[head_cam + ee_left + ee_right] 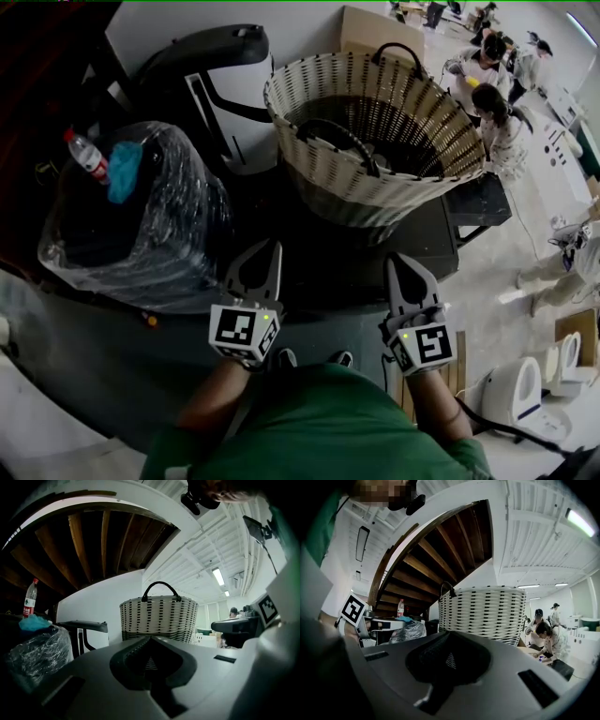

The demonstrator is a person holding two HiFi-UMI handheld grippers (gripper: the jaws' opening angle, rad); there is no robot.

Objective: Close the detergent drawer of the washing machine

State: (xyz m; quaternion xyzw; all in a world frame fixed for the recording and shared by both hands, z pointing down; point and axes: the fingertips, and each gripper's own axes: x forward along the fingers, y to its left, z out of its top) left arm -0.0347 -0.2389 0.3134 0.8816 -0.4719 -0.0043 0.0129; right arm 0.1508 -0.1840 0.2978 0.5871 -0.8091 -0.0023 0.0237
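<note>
No washing machine front or detergent drawer shows in any view. My left gripper (272, 247) is held low in front of a green-shirted torso, jaws closed tip to tip on nothing; the left gripper view shows the same left gripper (149, 638) with only a small gap behind the tips. My right gripper (399, 259) is beside it, also shut and empty, as the right gripper view of this gripper (449, 634) confirms. Both point toward a large woven basket (309, 164) with black handles, which stands on a dark surface beyond them.
A plastic-wrapped bundle (150, 234) at left carries a water bottle (86, 154) and a blue cloth (122, 171). A black-and-white machine (225, 89) stands behind. People (492, 89) work at the far right. A dark wooden stair underside (440, 550) arches overhead.
</note>
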